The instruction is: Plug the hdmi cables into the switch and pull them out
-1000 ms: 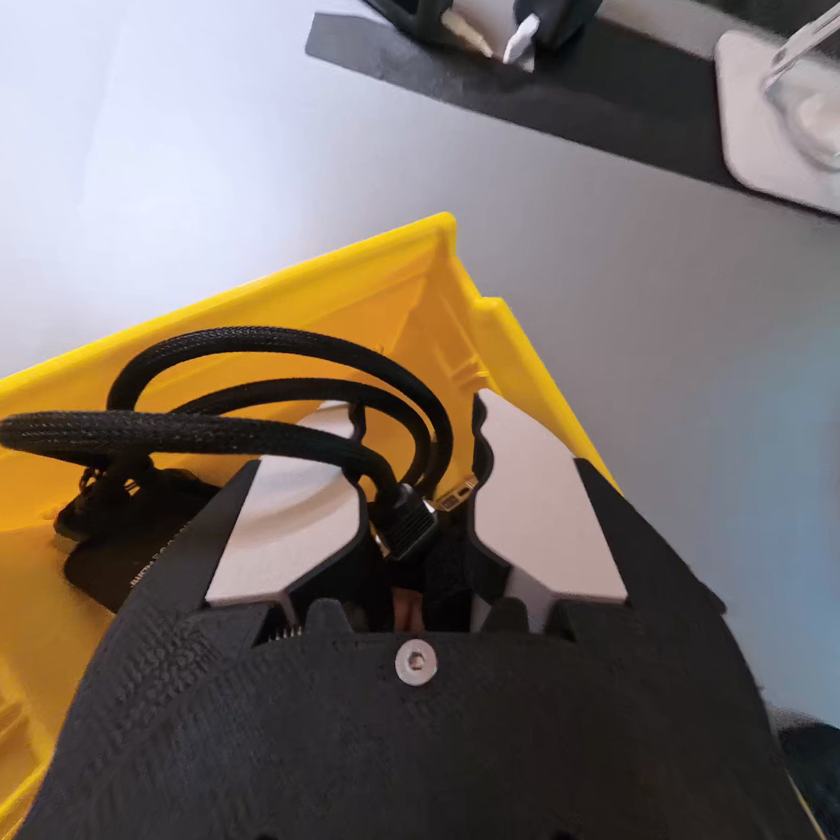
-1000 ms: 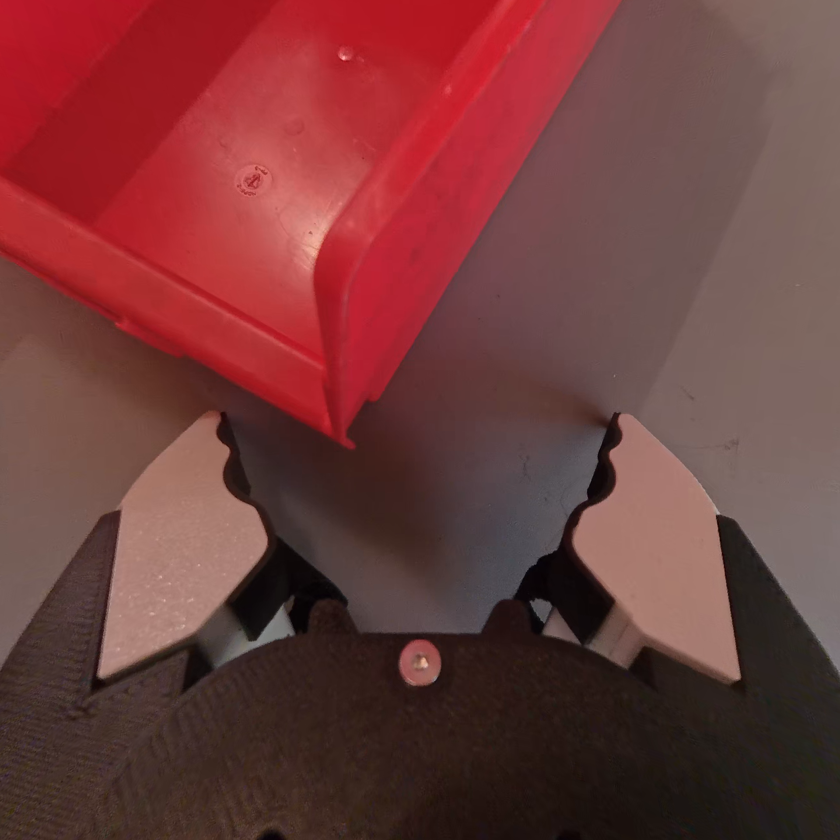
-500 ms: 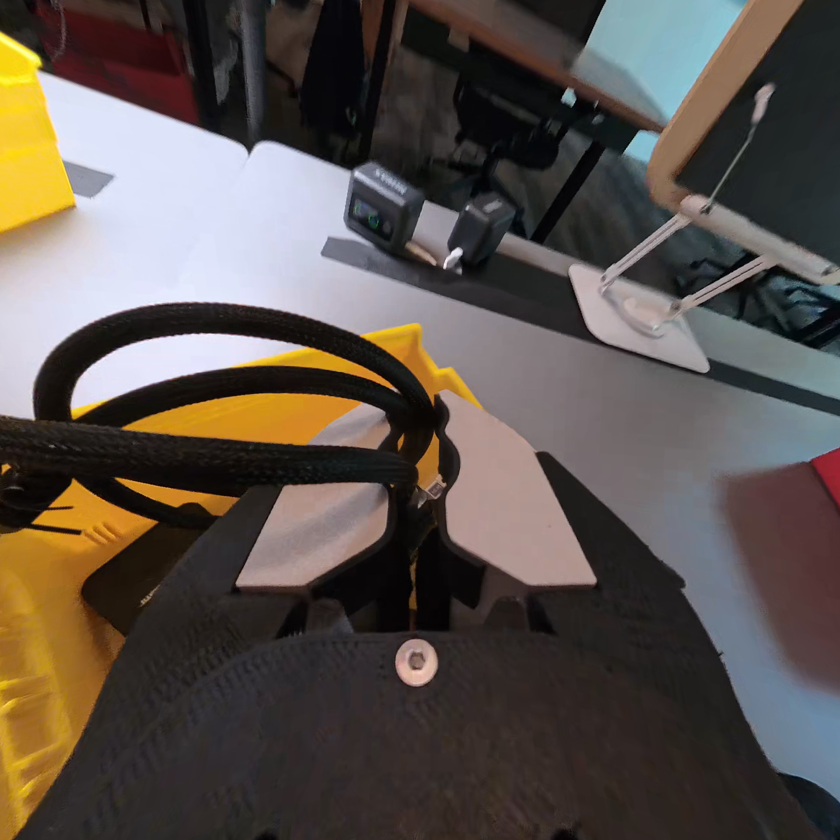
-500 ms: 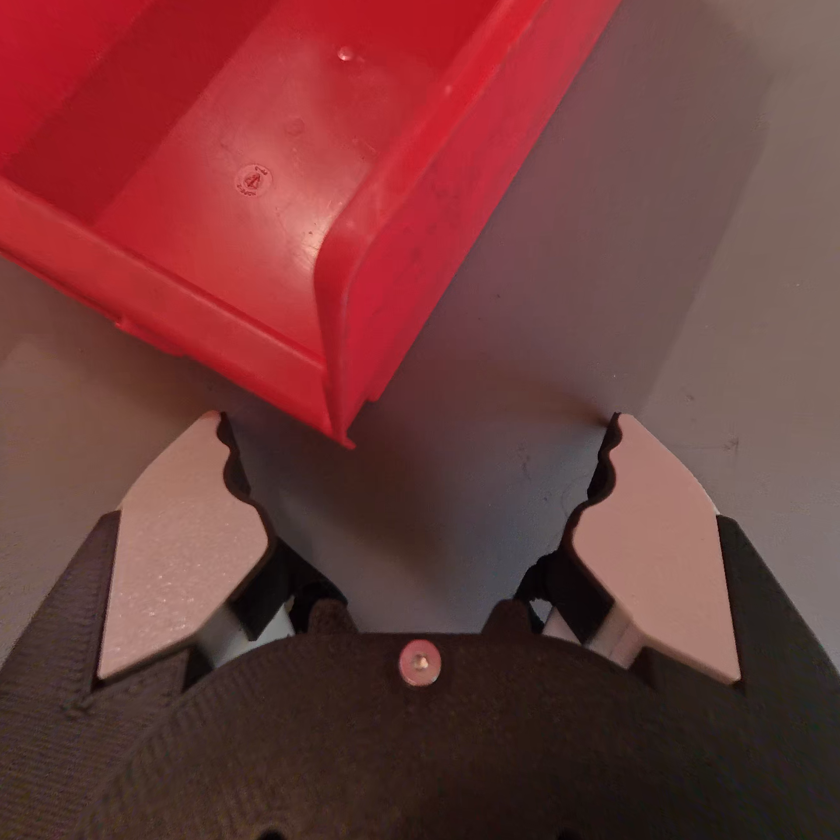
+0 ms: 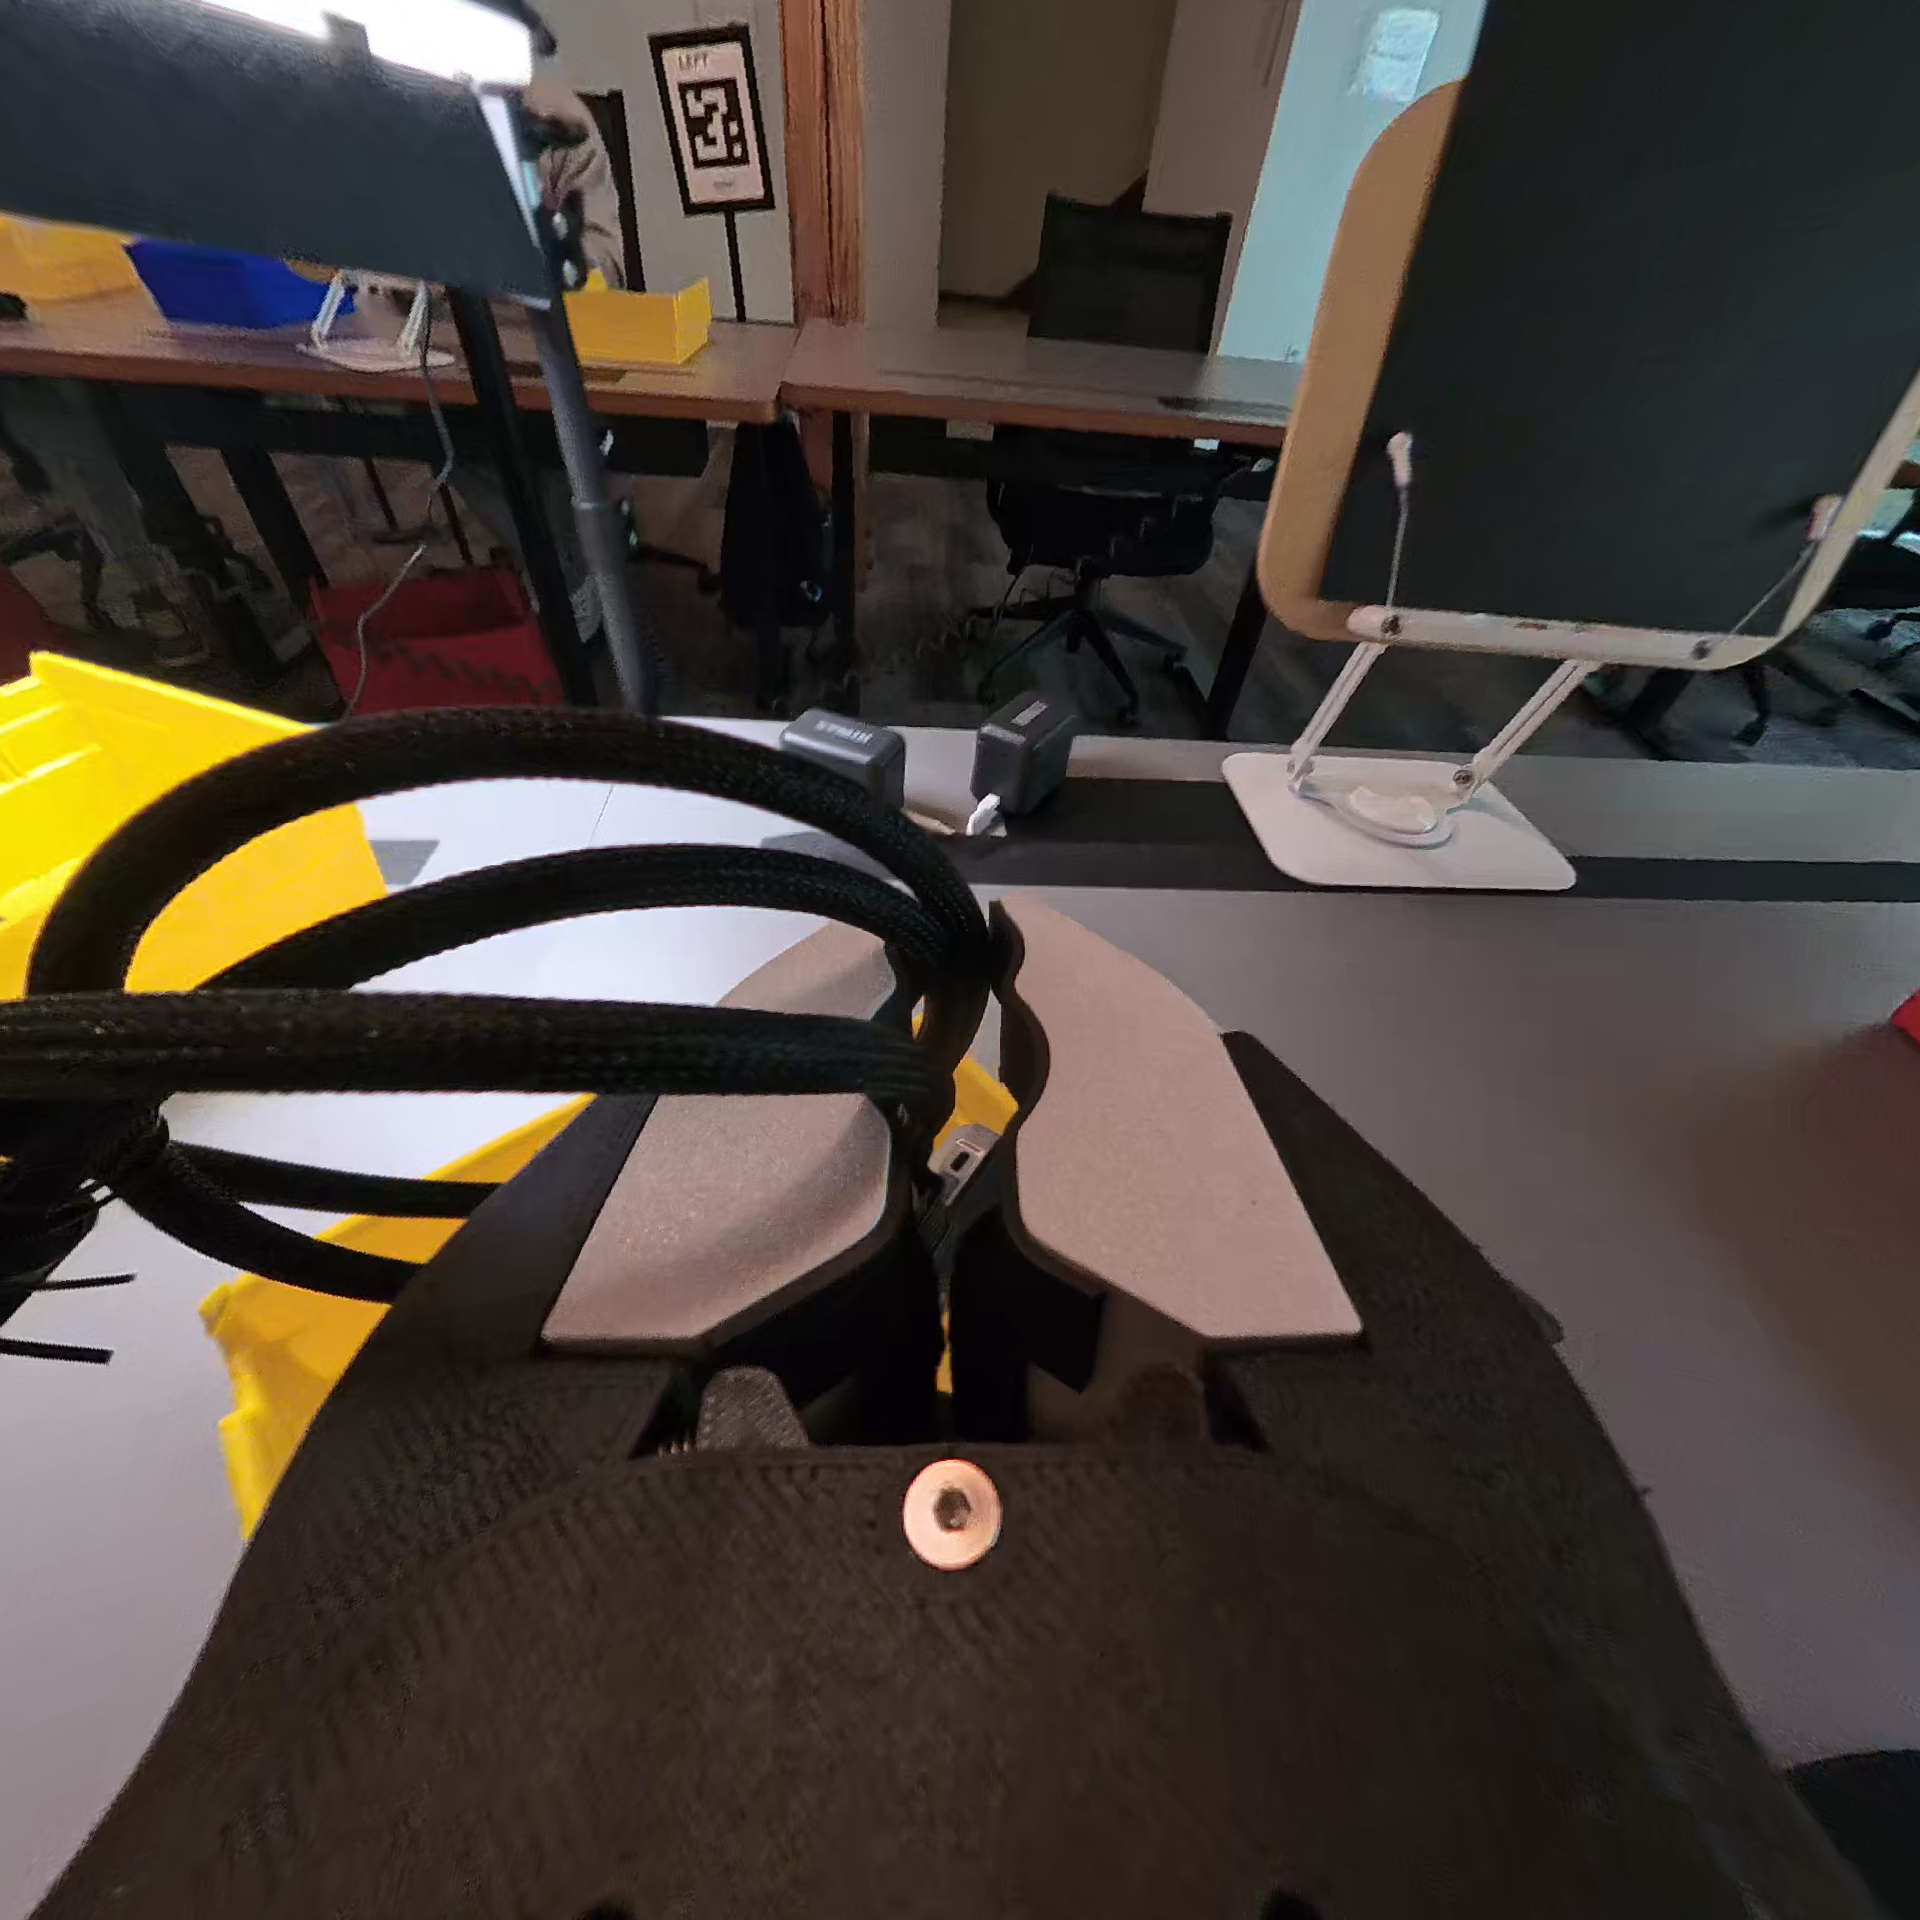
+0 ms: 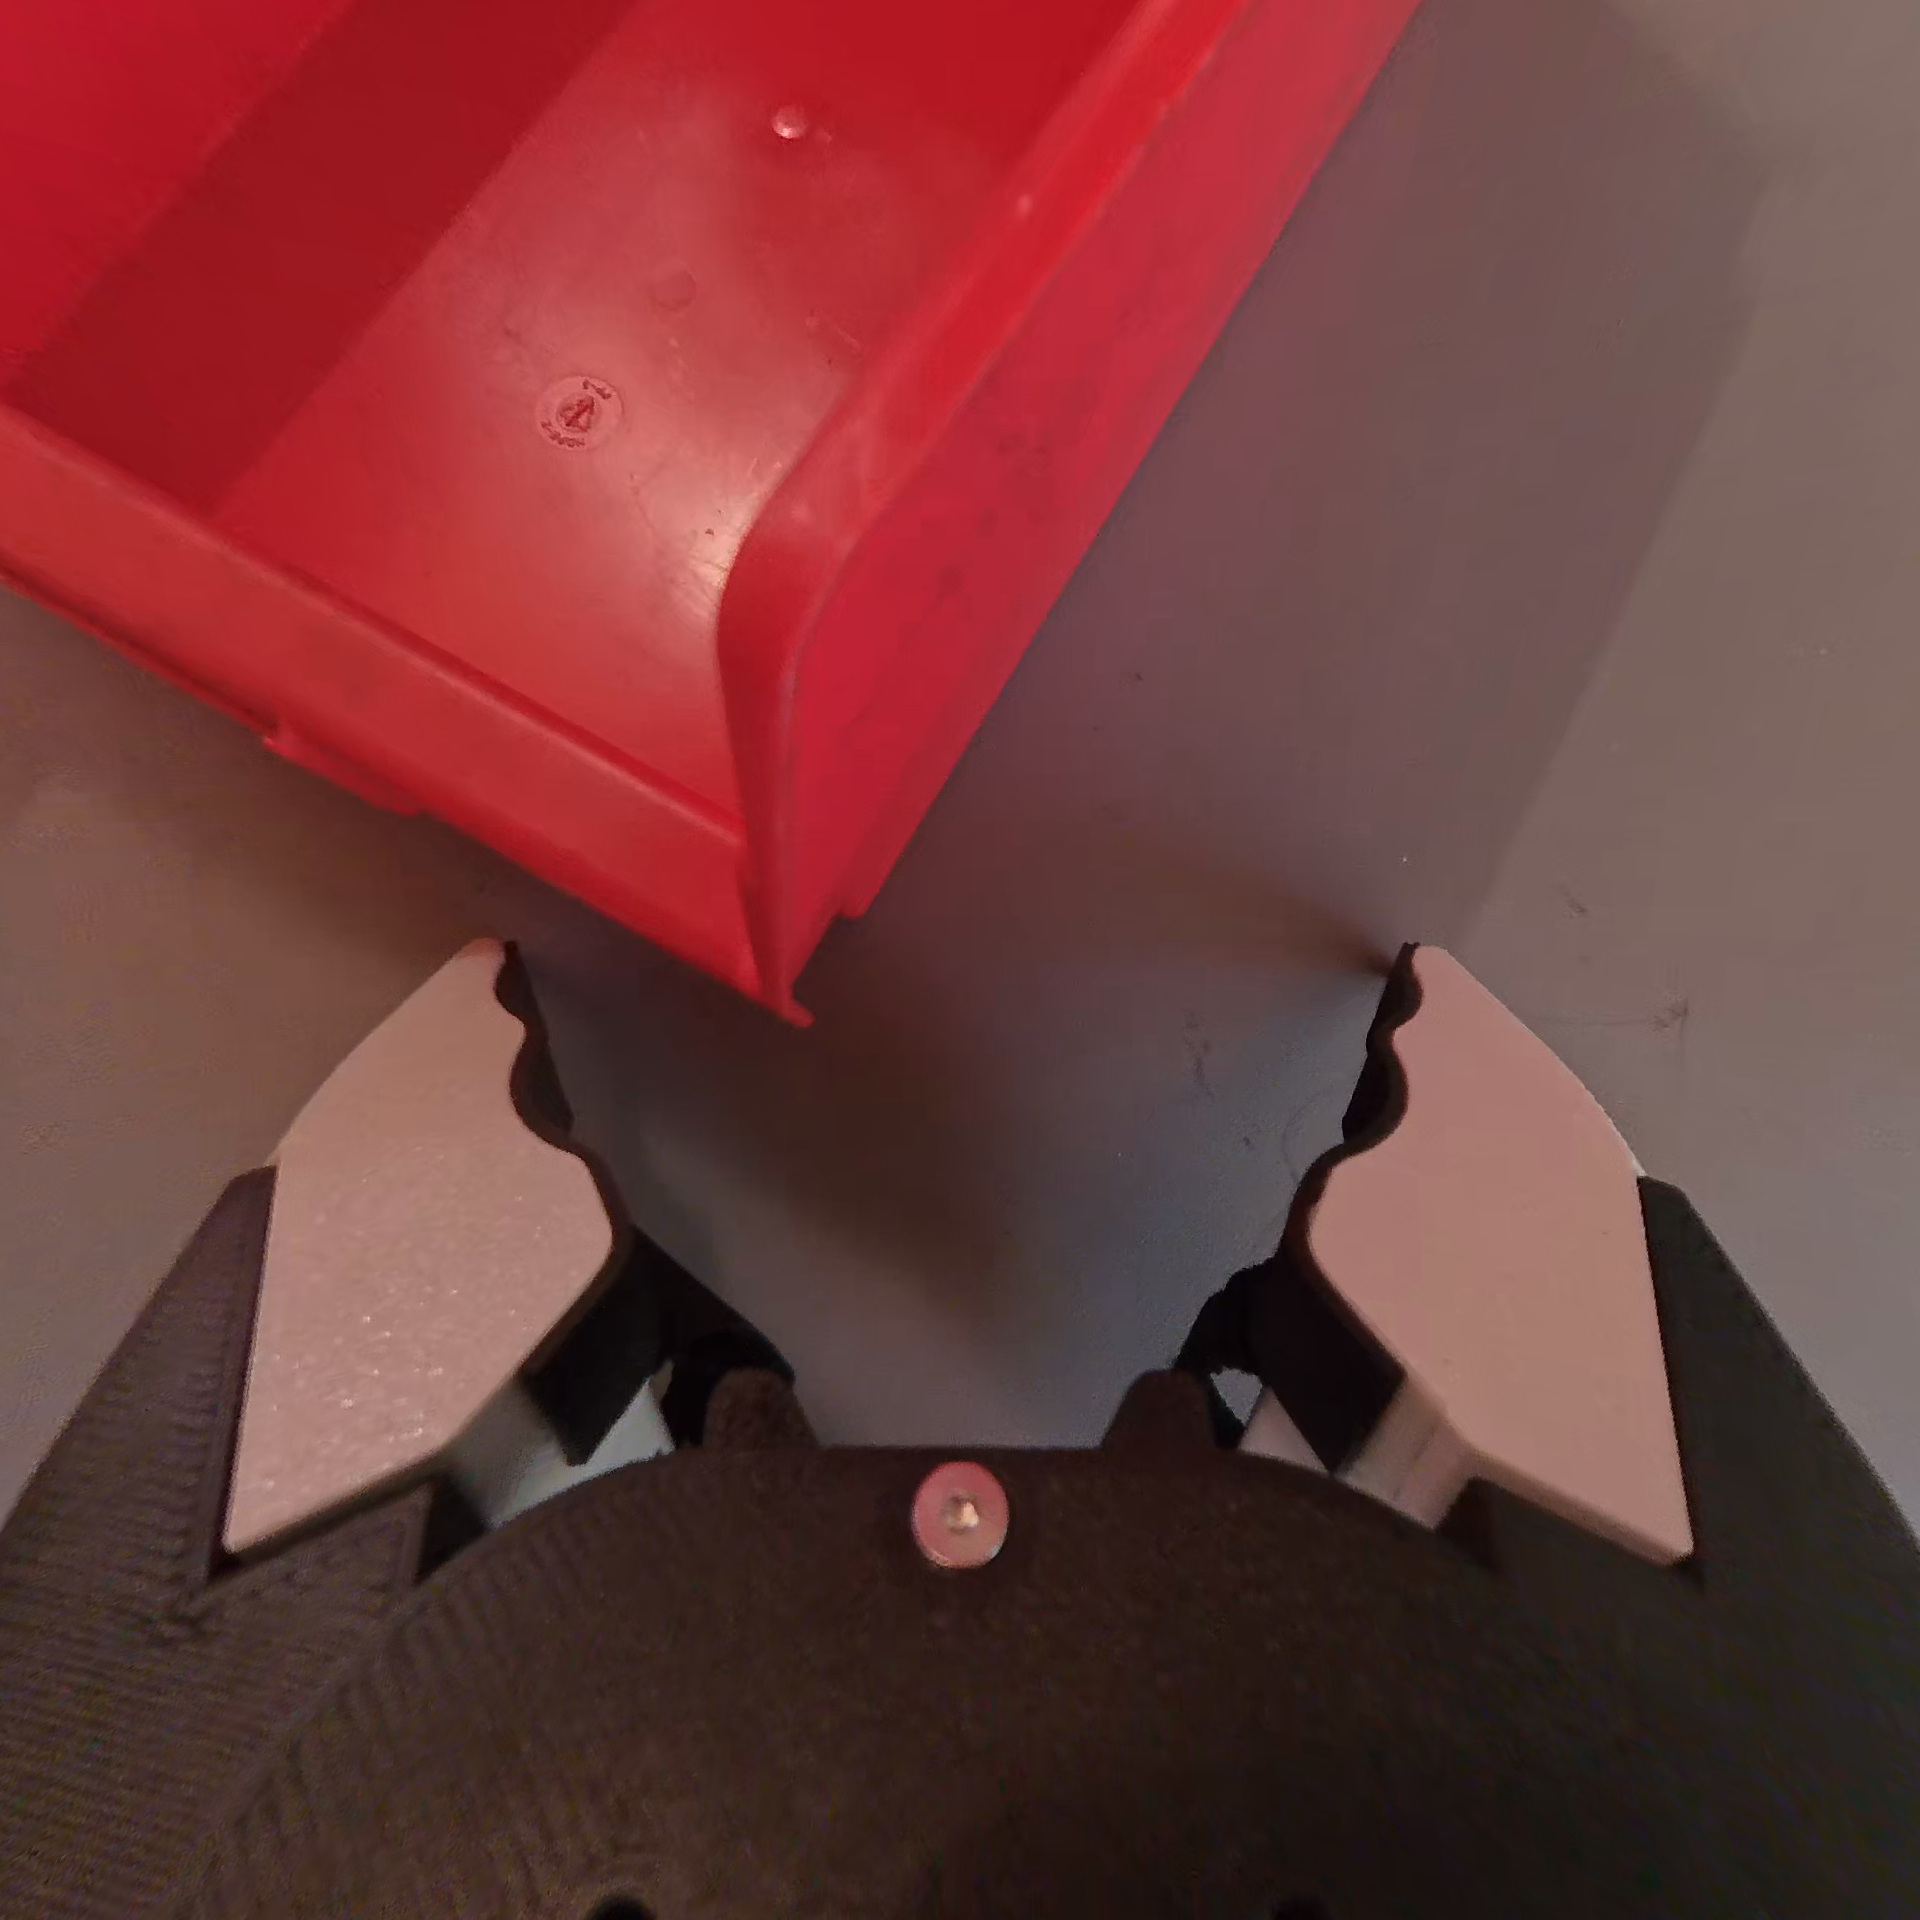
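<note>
Left gripper [image 5: 987, 935]: clenched on the plug end of a black braided HDMI cable [image 5: 499, 1039], held up above the table [image 5: 1455, 1091]; the fingertips nearly meet
Plug [image 5: 961, 1155]: its silver metal tip shows in the narrow gap between the two grey pads [image 5: 1153, 1164]; the black plug body sits lower between them, mostly hidden
Cable run: from the grip the cable bends out to the left in several coiled loops, one arching high, another lower, a straight stretch crossing in front; the loops gather at the left edge of the left wrist view, where thin black tie ends stick out
Yellow bin [image 5: 301, 1340]: below and left of the gripper, under the hanging loops; more yellow bin [image 5: 62, 748] shows farther back on the left
Switch: cannot tell where it is in either view
Table back edge: two small black adapters [image 5: 847, 753] beside each other on a dark strip, and to their right a white stand [image 5: 1392, 831] carrying a dark tilted panel [image 5: 1621, 343]
Right gripper [image 6: 956, 966]: released, jaws spread wide with nothing between them, pointing down at the grey table [image 6: 1455, 623]
Red bin [image 6: 582, 395]: empty, lying at an angle on the table; its near corner comes close to the gap between the open fingers, nearer the left finger, not touching
</note>
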Demonstrator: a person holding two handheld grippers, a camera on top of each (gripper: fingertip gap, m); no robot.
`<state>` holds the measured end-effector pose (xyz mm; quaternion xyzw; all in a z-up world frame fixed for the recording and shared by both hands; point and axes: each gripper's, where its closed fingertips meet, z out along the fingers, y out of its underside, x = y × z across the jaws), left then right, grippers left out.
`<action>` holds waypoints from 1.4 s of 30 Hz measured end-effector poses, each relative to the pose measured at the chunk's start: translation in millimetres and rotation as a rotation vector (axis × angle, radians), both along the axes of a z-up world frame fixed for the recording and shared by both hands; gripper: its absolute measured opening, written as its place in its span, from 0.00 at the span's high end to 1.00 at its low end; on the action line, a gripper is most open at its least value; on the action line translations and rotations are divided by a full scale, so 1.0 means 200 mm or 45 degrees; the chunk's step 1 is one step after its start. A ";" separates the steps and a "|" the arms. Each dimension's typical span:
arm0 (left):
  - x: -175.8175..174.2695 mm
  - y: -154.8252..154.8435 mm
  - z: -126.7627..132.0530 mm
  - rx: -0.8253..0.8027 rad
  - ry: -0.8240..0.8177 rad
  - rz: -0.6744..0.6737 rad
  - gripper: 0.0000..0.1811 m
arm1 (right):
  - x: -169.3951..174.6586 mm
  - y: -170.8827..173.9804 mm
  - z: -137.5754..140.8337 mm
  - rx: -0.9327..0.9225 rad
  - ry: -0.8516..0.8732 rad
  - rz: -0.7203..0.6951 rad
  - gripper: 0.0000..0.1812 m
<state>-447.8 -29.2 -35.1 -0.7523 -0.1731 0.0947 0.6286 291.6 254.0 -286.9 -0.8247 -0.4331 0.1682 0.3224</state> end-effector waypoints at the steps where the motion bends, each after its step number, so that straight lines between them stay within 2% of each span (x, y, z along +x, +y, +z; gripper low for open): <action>1: 0.04 0.01 0.03 0.020 0.013 -0.014 0.94 | 0.00 0.00 0.00 0.000 0.000 0.000 0.19; 11: 0.47 0.03 0.34 0.156 0.249 -0.223 0.95 | 0.00 0.00 0.00 0.000 0.000 0.000 0.19; 18: 0.71 -0.02 0.44 0.232 0.362 -0.303 0.96 | 0.00 0.00 0.00 0.000 0.000 0.000 0.19; 24: 0.95 0.02 0.40 0.239 0.319 -0.483 0.96 | 0.00 0.00 0.00 0.000 0.000 0.000 0.19; 33: 1.48 0.07 0.27 0.294 0.258 -0.819 0.96 | 0.00 0.00 0.00 0.000 0.000 0.000 0.19; 42: 1.76 0.12 0.06 0.243 0.197 -0.939 0.96 | 0.00 0.00 0.00 0.000 0.000 0.000 0.19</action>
